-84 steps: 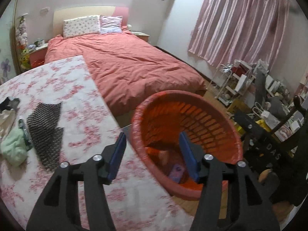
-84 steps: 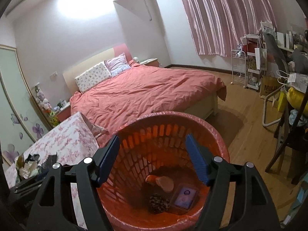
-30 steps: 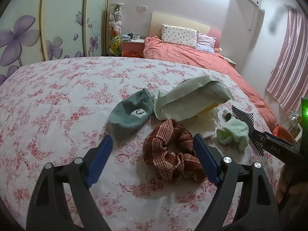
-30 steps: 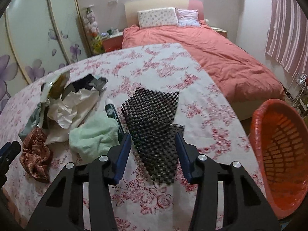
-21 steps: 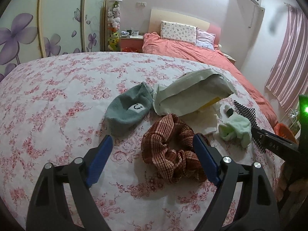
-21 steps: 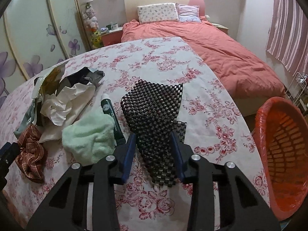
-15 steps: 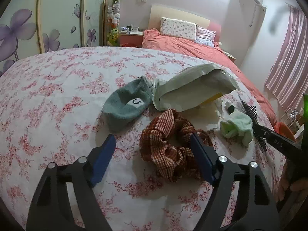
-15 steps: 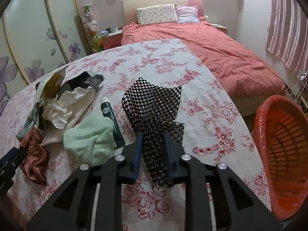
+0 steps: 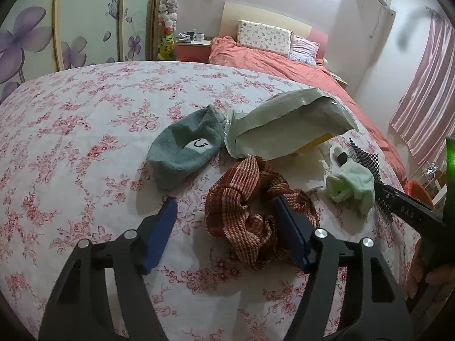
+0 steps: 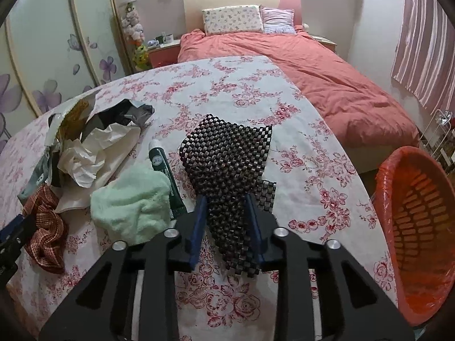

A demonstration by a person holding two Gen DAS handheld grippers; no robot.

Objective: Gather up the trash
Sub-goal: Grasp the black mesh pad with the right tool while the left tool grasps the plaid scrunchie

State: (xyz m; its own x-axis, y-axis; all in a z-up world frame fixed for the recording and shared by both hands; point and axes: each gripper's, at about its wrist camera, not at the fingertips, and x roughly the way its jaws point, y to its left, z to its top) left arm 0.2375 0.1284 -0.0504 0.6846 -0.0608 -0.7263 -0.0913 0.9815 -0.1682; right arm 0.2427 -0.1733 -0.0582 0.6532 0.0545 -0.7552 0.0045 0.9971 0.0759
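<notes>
Since a second ago the right gripper [image 10: 226, 199] has gone from straddling the black mesh mat [image 10: 230, 159] with fingers apart to clamping on its near, bunched end, lifting that end a little off the floral tablecloth [image 10: 244, 91]. The left gripper [image 9: 224, 207] has been narrowing its jaws around the rust plaid scrunchie [image 9: 253, 213], which lies between the blue pads; the right pad touches it, the left stands clear. The orange basket [image 10: 415, 227] sits beyond the table's right edge.
</notes>
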